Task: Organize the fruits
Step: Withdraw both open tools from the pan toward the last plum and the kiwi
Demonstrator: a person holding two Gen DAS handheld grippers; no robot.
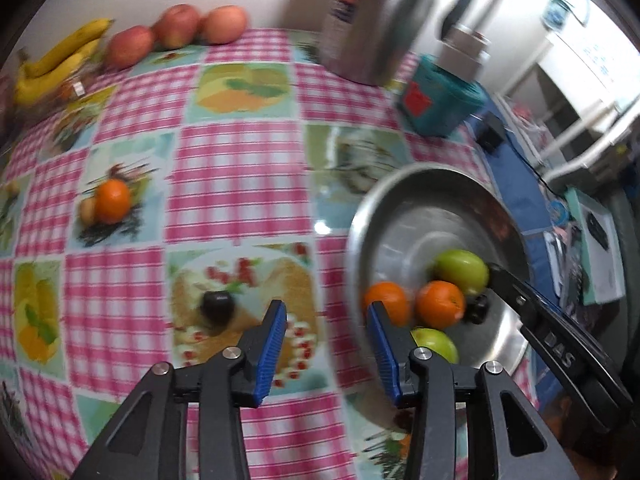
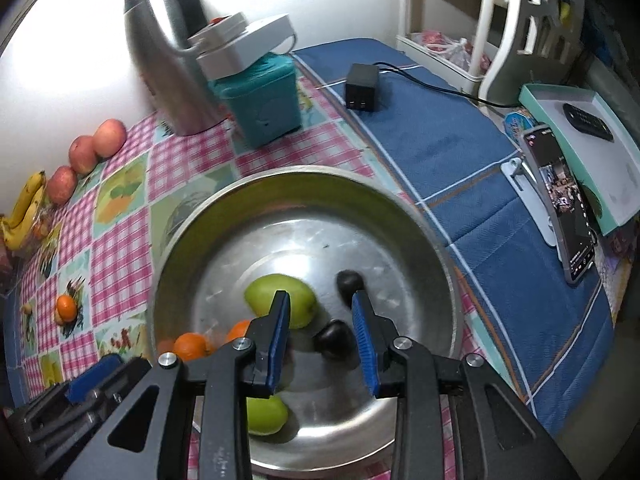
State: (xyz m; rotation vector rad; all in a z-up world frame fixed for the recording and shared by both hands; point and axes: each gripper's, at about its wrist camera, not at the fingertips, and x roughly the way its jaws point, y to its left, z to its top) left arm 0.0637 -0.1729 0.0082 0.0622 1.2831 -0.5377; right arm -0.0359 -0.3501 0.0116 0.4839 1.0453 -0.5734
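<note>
A steel bowl [image 2: 400, 216] holds two green fruits [image 2: 298, 312] [image 2: 266, 416], two oranges [image 2: 190, 346] [image 2: 240, 330] and two dark plums [image 2: 349, 282] [image 2: 334, 338]. My right gripper [image 2: 320, 304] hangs open over the bowl. The nearer plum lies below the gap between its fingers, and the pads are clear of it. My left gripper [image 1: 326, 312] is open and empty just left of the bowl's rim [image 1: 360, 208]. On the cloth lie a loose orange [image 1: 113, 200] and a dark plum [image 1: 216, 306]. Three apples [image 1: 176, 26] and bananas [image 1: 60, 64] sit by the far wall.
A steel thermos jug [image 2: 168, 64] and a teal box [image 2: 264, 100] with a white device on top stand behind the bowl. On the blue cloth to the right lie a black charger [image 2: 362, 86], a phone on a stand [image 2: 560, 204] and a box with a remote [image 2: 588, 120].
</note>
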